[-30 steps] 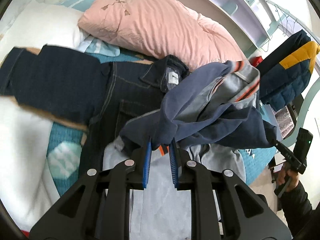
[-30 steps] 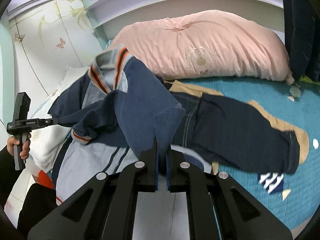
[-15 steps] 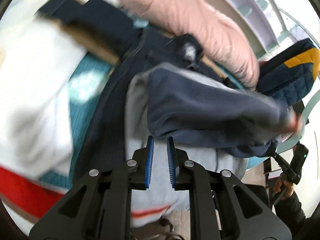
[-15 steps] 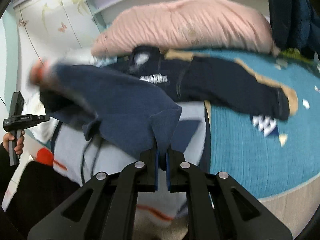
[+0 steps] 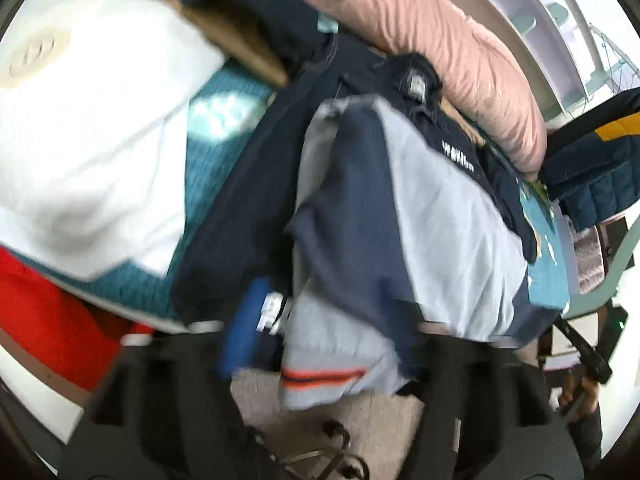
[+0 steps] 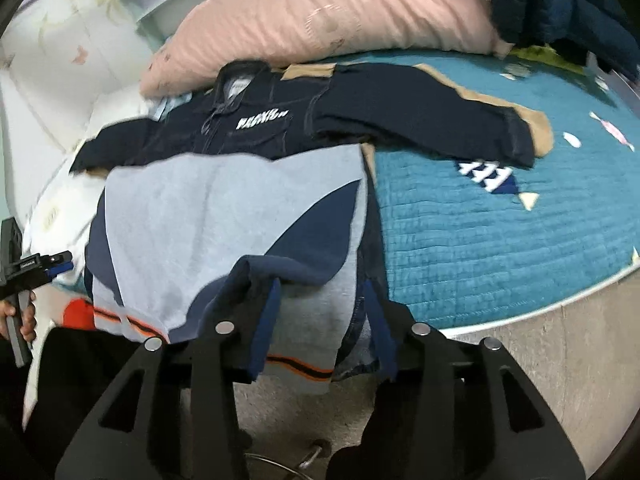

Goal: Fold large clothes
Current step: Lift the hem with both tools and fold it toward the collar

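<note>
Now | both tongs, left tongs point(image 5: 320, 320) and right tongs point(image 6: 320, 320), opening, hoodie point(image 6: 224, 216) hem between, unpressed | risk: hem overhanging bed point(image 6: 500, 240) edge slides off

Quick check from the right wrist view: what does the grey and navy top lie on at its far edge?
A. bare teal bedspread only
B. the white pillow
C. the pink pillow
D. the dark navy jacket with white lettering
D: the far edge of the grey and navy top overlaps the dark navy jacket just below its white lettering; the pink pillow lies behind the jacket.
</note>
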A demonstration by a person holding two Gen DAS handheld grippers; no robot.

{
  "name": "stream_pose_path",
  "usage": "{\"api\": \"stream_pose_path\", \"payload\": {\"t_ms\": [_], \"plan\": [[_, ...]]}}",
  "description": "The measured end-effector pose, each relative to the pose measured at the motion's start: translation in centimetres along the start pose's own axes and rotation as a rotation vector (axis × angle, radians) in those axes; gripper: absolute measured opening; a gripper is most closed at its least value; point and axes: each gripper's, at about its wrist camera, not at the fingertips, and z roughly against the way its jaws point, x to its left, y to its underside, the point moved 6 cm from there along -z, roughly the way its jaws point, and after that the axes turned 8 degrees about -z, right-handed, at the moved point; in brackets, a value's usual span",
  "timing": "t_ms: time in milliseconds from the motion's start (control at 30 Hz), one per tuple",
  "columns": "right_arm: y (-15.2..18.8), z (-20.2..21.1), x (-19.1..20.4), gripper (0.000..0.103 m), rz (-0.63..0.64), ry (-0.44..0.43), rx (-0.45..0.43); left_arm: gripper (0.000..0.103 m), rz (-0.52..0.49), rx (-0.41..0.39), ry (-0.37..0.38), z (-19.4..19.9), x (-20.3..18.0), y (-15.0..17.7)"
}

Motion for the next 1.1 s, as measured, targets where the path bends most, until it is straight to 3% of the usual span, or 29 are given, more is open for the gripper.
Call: {"api": "stream_pose_path", "payload": {"t_ms": [100, 200, 300, 367, 467, 600, 667, 733, 767, 800, 867, 1100], "plan": [[0.0, 0.5, -1.5, 0.045, -0.058, 0.035, -0.001, 0.077, 0.047, 0.002, 0.006, -1.1, 0.0, -1.3], [-0.3, 0.6, -2.4, 0.045, -0.122, 0.001, -0.002, 0.077, 0.075, -0.016, 0.011, -1.5, -0.2, -1.6], [-0.1, -0.9, -1.8, 0.045, -0.140, -0.007, 0.035, 0.080, 0.061, 0.015, -0.040, -2.9, 0.0, -1.6], [0.4, -2.2, -1.3, 0.045, -0.172, -0.012, 0.071, 0.080, 0.130, 0.037, -0.044, -3.9, 1.2, -1.1], [1.5, -3.8, -1.5, 0.045, -0.269, -0.015, 0.106, 0.080, 0.215, 0.060, 0.008, -5.4, 1.8, -0.5], [2.7, -5.3, -1.3, 0.045, -0.358, -0.070, 0.154, 0.080, 0.176, 0.030, -0.061, -5.9, 1.5, -0.8], [2.8, -5.6, -1.1, 0.044, -0.383, -0.109, 0.151, 0.071, 0.197, 0.001, -0.087, -5.9, 1.7, -1.1], [2.8, -5.9, -0.9, 0.028, -0.398, -0.157, 0.157, 0.031, 0.188, -0.003, -0.065, -5.9, 1.2, -1.1], [2.8, -6.1, -0.6, 0.013, -0.395, -0.177, 0.163, 0.027, 0.160, -0.014, -0.082, -5.6, 0.6, -1.2], [2.8, -6.3, -0.5, 0.007, -0.388, -0.189, 0.169, 0.012, 0.125, -0.019, -0.091, -5.4, 0.1, -1.3], [2.7, -5.9, -0.1, 0.005, -0.367, -0.191, 0.154, 0.011, 0.087, -0.041, -0.118, -4.2, -1.2, -1.5], [2.8, -3.6, 0.3, 0.004, -0.309, -0.178, 0.121, 0.011, 0.128, -0.062, -0.033, 0.5, -2.8, 0.4]]}}
